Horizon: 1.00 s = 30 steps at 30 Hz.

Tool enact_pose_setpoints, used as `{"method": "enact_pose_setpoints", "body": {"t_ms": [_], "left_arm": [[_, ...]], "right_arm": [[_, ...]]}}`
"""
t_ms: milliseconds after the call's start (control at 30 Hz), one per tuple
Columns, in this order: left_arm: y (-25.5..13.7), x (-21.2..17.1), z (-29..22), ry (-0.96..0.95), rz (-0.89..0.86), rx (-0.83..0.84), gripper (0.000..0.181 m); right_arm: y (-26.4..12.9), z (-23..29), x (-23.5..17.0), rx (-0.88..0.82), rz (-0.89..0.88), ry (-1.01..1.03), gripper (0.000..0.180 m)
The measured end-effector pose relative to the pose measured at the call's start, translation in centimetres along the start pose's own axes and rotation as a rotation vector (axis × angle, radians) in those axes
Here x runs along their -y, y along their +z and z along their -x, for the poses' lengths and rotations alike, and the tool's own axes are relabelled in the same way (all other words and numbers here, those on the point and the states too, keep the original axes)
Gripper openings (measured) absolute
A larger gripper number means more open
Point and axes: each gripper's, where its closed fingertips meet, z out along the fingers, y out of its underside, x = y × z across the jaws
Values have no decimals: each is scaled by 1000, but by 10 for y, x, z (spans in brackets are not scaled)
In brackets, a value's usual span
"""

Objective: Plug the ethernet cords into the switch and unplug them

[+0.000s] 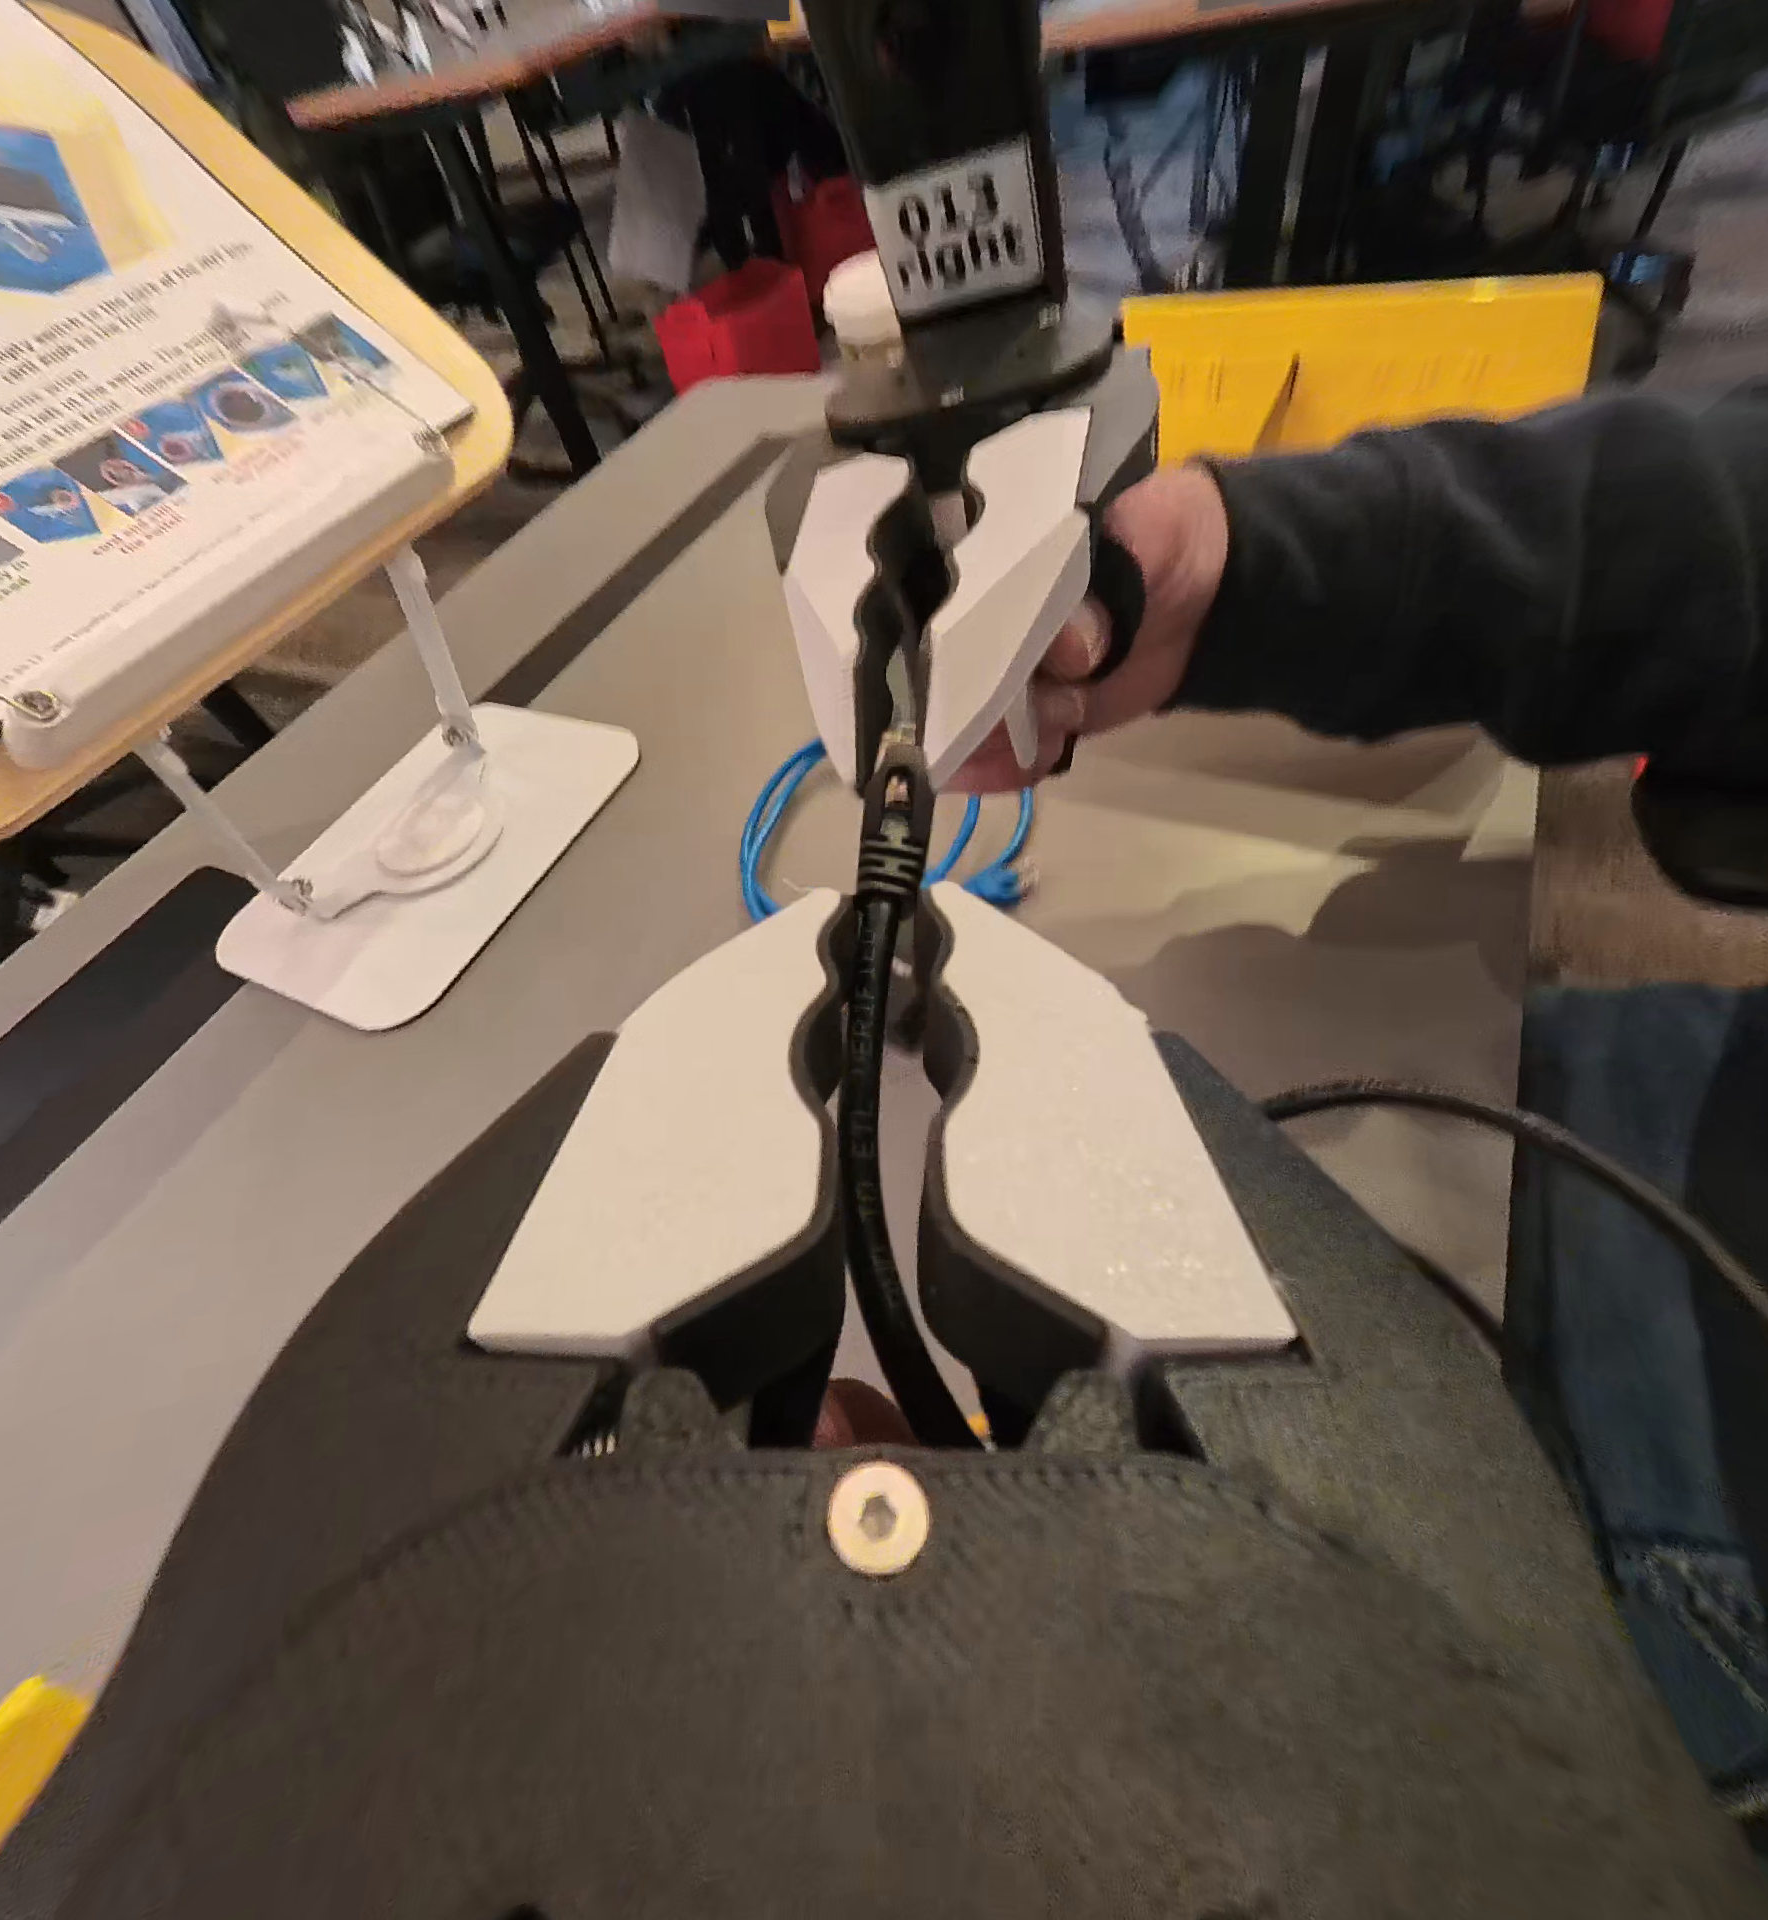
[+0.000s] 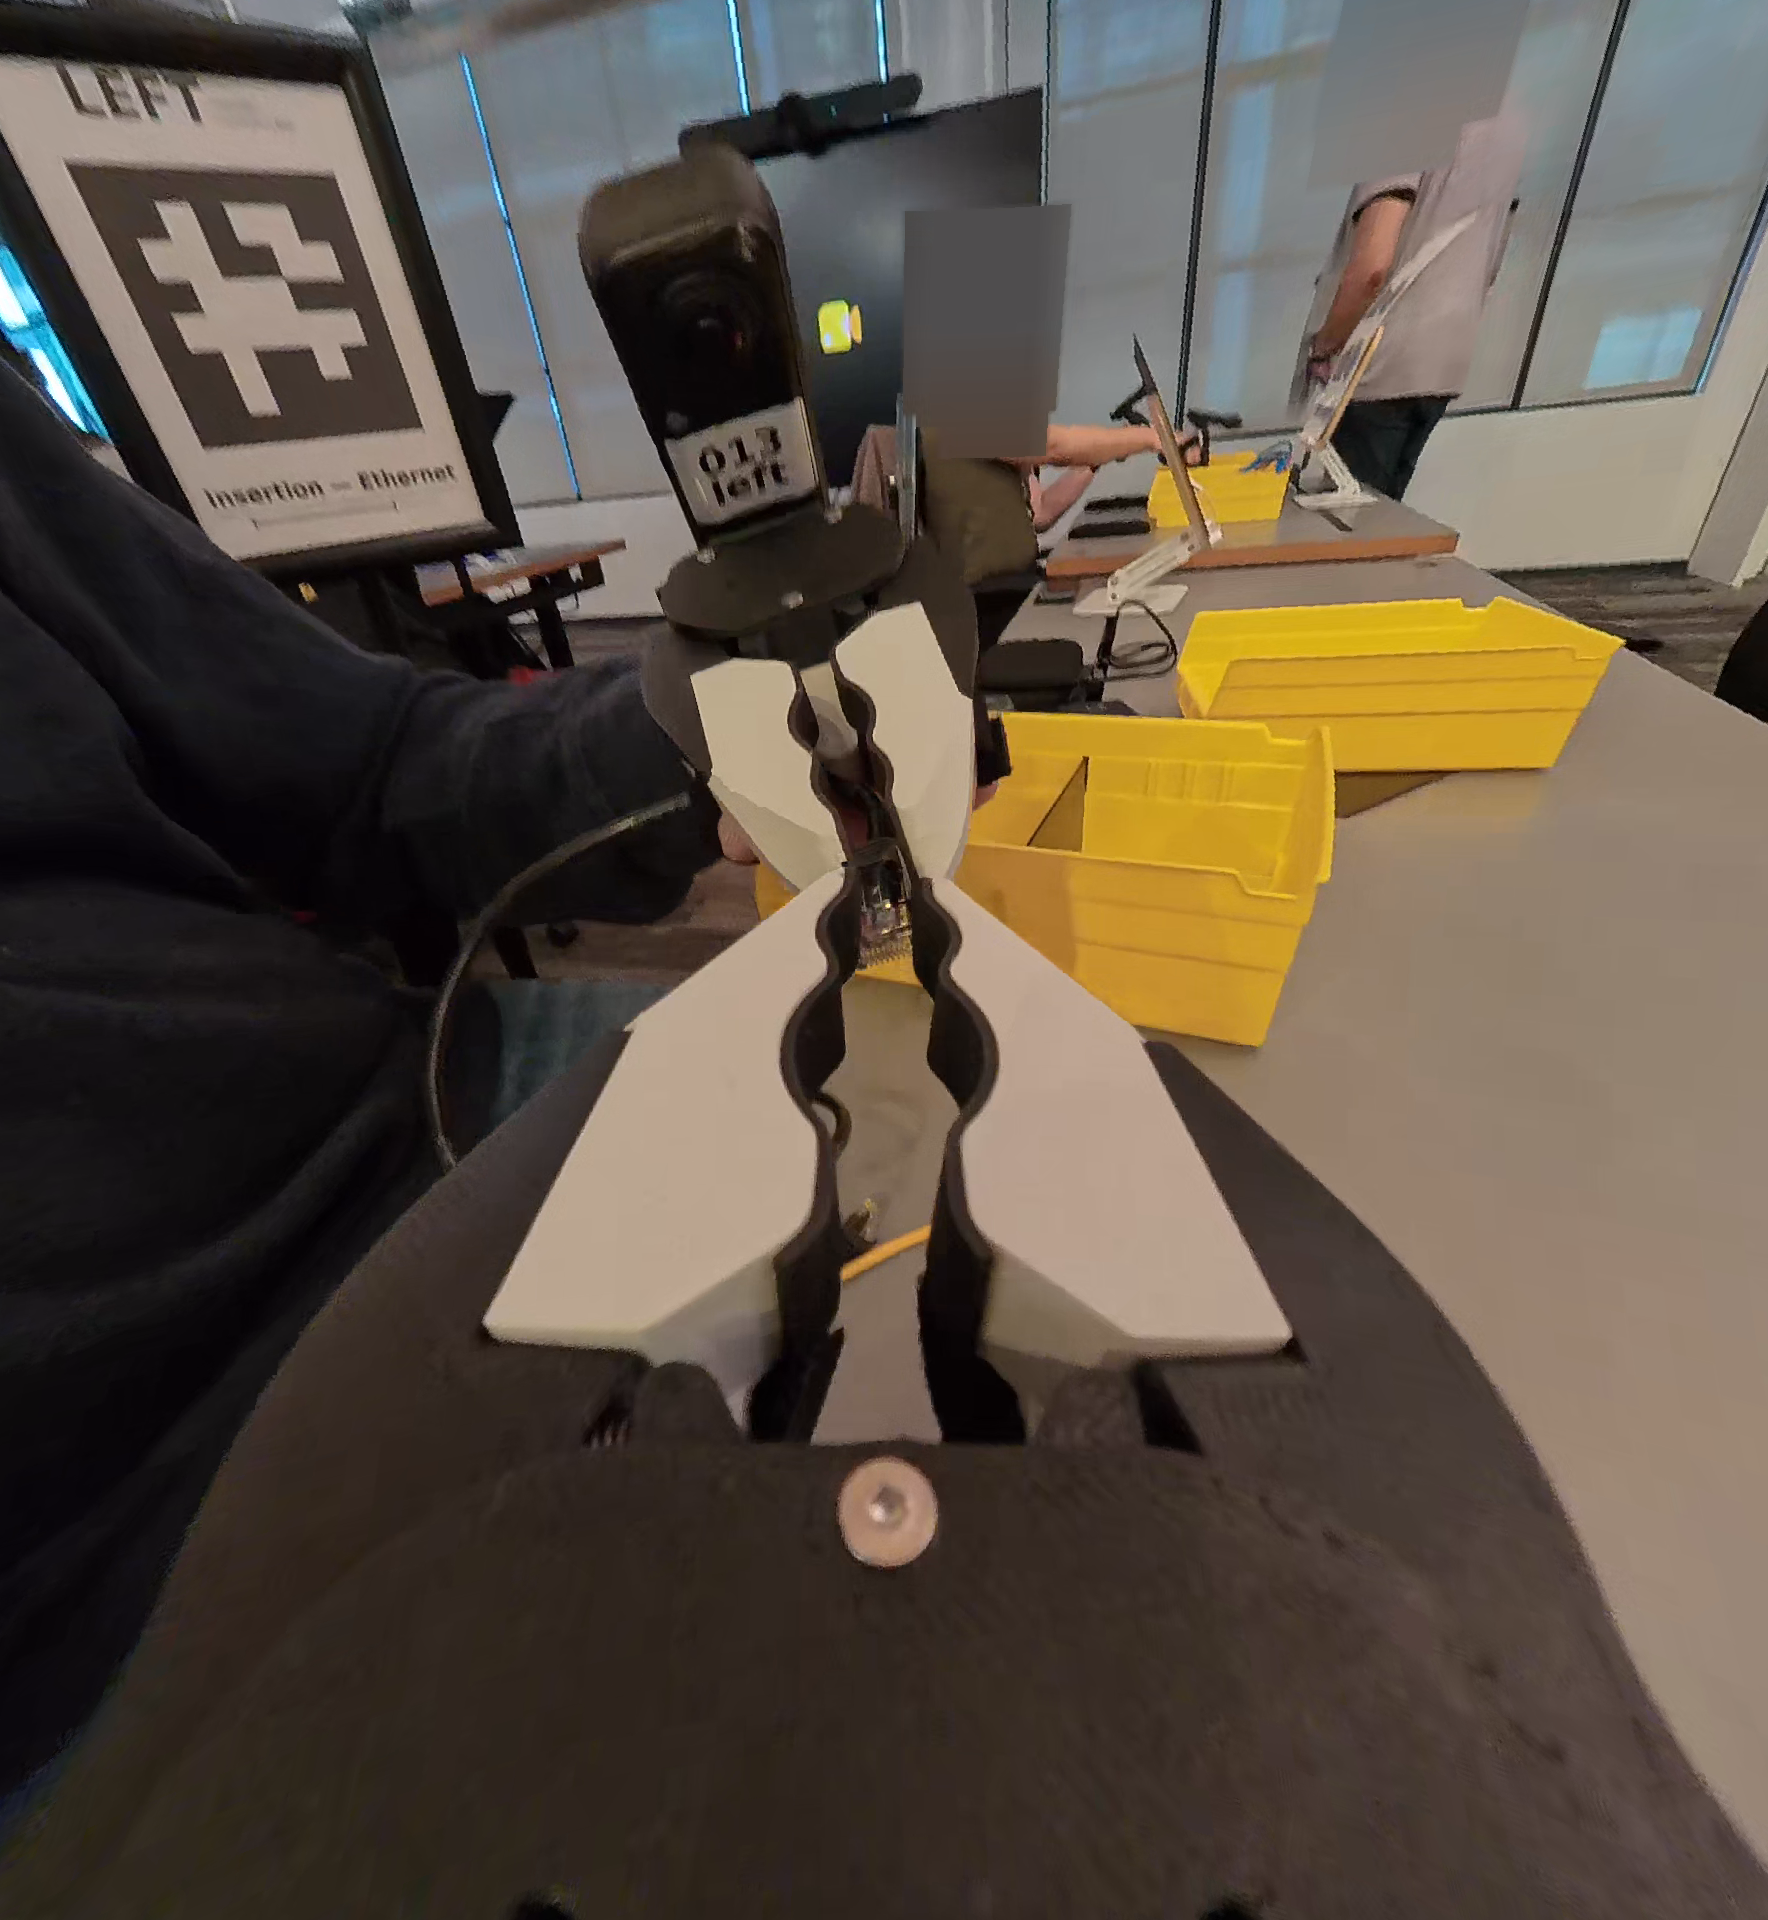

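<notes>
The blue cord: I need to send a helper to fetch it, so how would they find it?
On the grey table, look just beyond the white stand base that holds up the instruction board. The blue cord lies there in a loose coil, partly hidden behind the right gripper. It is lying loose on the table, unlike the black cord held in the grippers' fingers.

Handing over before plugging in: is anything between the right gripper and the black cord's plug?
Nothing visible. The plug of the black cord already sits between the right gripper's fingertips; the left gripper holds the cord just behind it.
</notes>
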Motion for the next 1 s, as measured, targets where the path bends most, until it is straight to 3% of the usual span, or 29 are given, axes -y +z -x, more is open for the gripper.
{"method": "enact_pose_setpoints", "body": {"t_ms": [533,833,1000], "left_arm": [[0,29,-4,-168,-411,9,12],[0,31,-4,42,-372,127,12],[2,25,-3,25,-341,121,11]], "right_arm": [[-9,5,17,60,-153,51,8],[-10,6,18,99,-169,108,8],[-10,3,14,97,-150,160,8]]}}
